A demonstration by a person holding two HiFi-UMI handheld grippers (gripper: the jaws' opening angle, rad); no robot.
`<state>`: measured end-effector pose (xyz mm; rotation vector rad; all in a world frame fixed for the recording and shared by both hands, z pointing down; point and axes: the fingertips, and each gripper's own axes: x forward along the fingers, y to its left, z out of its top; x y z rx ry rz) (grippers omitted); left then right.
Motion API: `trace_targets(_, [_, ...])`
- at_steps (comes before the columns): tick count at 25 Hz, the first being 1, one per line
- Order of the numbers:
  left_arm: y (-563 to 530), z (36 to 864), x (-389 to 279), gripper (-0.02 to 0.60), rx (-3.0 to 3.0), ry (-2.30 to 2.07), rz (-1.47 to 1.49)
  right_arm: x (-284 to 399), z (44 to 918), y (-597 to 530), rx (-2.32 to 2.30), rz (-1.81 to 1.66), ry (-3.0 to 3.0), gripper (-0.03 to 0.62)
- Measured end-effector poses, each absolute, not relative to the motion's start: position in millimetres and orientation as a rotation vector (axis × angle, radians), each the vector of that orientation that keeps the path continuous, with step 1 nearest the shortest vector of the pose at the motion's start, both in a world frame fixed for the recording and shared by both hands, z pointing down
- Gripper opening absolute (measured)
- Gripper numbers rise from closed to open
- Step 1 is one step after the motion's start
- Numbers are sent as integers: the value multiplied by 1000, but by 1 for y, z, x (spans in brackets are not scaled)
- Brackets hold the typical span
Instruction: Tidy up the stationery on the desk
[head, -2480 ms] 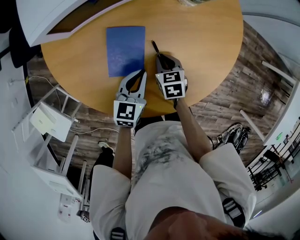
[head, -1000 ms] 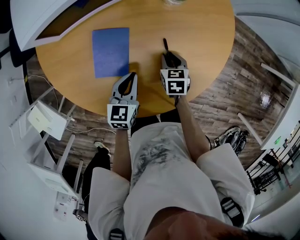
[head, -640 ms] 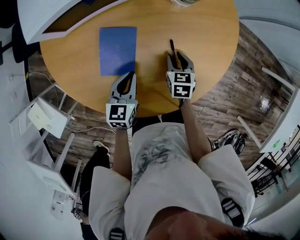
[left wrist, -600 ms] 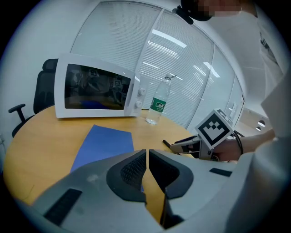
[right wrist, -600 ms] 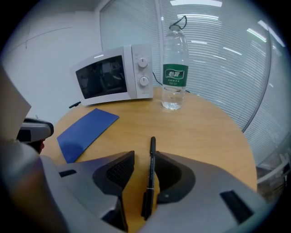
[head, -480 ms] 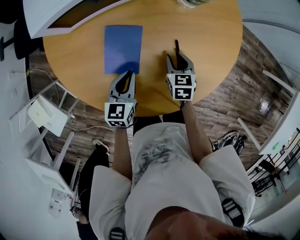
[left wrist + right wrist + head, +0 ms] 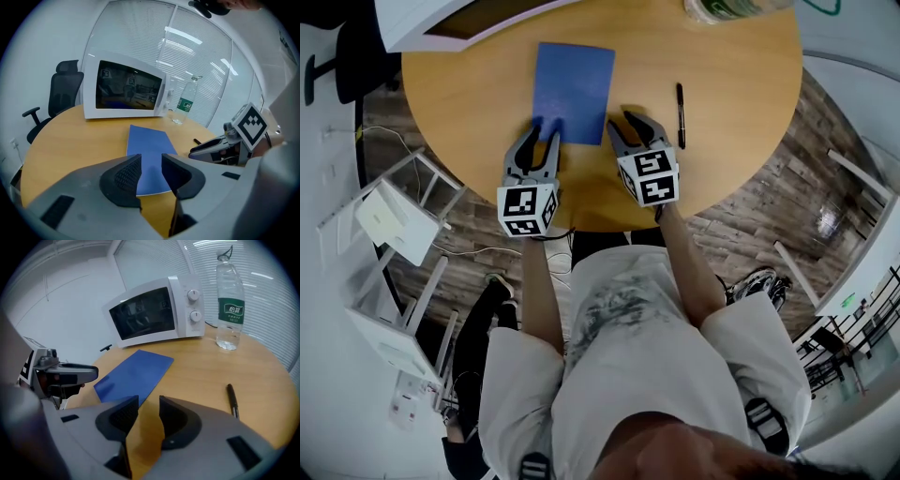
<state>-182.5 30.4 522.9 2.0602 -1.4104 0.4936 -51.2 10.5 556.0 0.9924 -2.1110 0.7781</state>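
Observation:
A blue notebook (image 7: 574, 89) lies flat on the round wooden desk (image 7: 464, 112). A black pen (image 7: 681, 103) lies on the desk to its right, free of either gripper. My left gripper (image 7: 539, 139) hovers at the notebook's near edge, jaws open with a narrow gap and nothing between them; its own view shows the notebook (image 7: 147, 140) just beyond the gripper (image 7: 151, 164). My right gripper (image 7: 630, 125) is open and empty by the notebook's near right corner. From it, the notebook (image 7: 136, 371) lies ahead to the left and the pen (image 7: 233, 399) to the right.
A white microwave (image 7: 154, 312) stands at the desk's far side, with a clear water bottle (image 7: 229, 305) beside it. A black office chair (image 7: 63, 93) is behind the desk at the left. The desk's near edge (image 7: 581, 220) runs just under both grippers.
The right gripper has opened and let go of the pen, which now lies on the desk. It moved left toward the notebook. The left gripper moved forward to the notebook's edge and opened.

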Motion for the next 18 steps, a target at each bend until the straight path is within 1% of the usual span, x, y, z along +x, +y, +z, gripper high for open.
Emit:
trace_targets(3, [26,534,-193,138,2043,-1398,530,-61,560,13,971,796,-2112,192])
trace_targets(13, [17,569,-206,141,1975,-1330,598,-67,570,14,980,826,-2085,192])
trace_targets(16, [16,570,-205,135,1971,-1291,596,-69,571,15,976,840,-2085,192])
trace_targets(18, [16,568,-206,110,1969,-1280,580,-70,572,16,974,850,-2084,190])
